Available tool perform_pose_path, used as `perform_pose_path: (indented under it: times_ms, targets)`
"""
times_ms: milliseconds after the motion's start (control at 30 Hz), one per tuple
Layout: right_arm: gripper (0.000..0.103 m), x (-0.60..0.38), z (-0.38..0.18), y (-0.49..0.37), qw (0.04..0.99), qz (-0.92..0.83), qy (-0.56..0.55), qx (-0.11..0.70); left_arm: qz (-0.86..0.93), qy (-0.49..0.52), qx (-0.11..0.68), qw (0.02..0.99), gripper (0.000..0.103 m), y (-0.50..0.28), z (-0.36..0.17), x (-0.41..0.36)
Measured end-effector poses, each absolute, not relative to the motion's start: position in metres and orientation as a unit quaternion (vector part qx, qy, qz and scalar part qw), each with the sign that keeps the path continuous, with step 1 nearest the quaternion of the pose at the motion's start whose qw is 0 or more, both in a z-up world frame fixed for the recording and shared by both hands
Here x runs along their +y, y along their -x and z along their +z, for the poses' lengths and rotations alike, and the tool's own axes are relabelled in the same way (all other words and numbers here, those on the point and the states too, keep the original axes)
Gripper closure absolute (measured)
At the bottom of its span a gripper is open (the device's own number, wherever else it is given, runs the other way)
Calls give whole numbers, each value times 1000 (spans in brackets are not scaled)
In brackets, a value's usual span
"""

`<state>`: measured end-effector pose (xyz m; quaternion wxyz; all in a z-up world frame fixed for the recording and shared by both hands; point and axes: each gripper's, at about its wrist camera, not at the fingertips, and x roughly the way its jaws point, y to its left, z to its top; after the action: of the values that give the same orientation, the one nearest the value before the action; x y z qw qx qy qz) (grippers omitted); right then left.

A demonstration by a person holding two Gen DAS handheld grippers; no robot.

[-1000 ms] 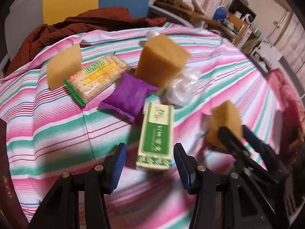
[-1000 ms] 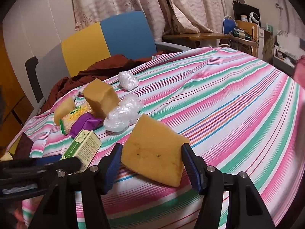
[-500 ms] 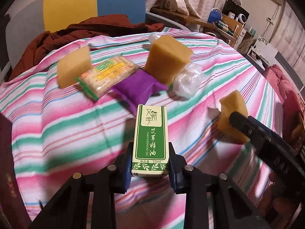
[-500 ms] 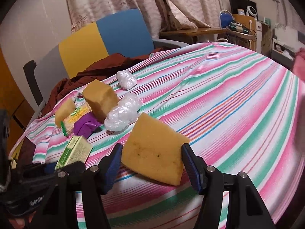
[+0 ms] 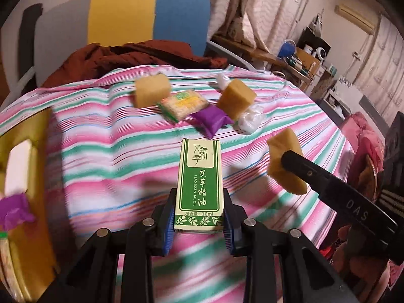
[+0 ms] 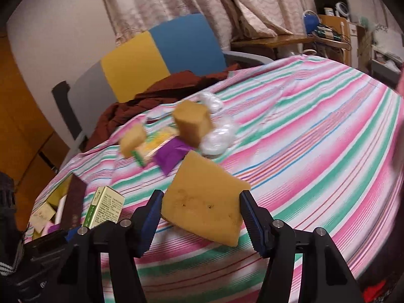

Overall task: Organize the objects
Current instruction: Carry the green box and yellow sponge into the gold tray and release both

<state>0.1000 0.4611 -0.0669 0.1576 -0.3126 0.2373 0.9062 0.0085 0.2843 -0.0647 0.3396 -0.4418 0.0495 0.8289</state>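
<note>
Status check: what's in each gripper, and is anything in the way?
Left gripper shut on green box. Right gripper shut on sponge. Both lifted off striped cloth. Nothing blocking either.

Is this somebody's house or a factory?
It looks like somebody's home, probably a living or dining room. A table wears a pink and green striped tablecloth, patterned curtains hang behind it, and a blue and yellow chair has a reddish-brown garment piled on it.
</note>
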Motion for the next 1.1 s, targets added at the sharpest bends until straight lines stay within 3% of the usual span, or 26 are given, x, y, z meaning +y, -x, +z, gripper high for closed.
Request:
perform_pose_path:
  times_ms: [567,1100]
  targets:
    - [41,332,-36,-89,3,931,318,178,879,406,-16,251,72,-31,-35,144]
    - [41,233,-32,-65,-113,920,360,103,865,466,-16,185,72,-8,-75,62]
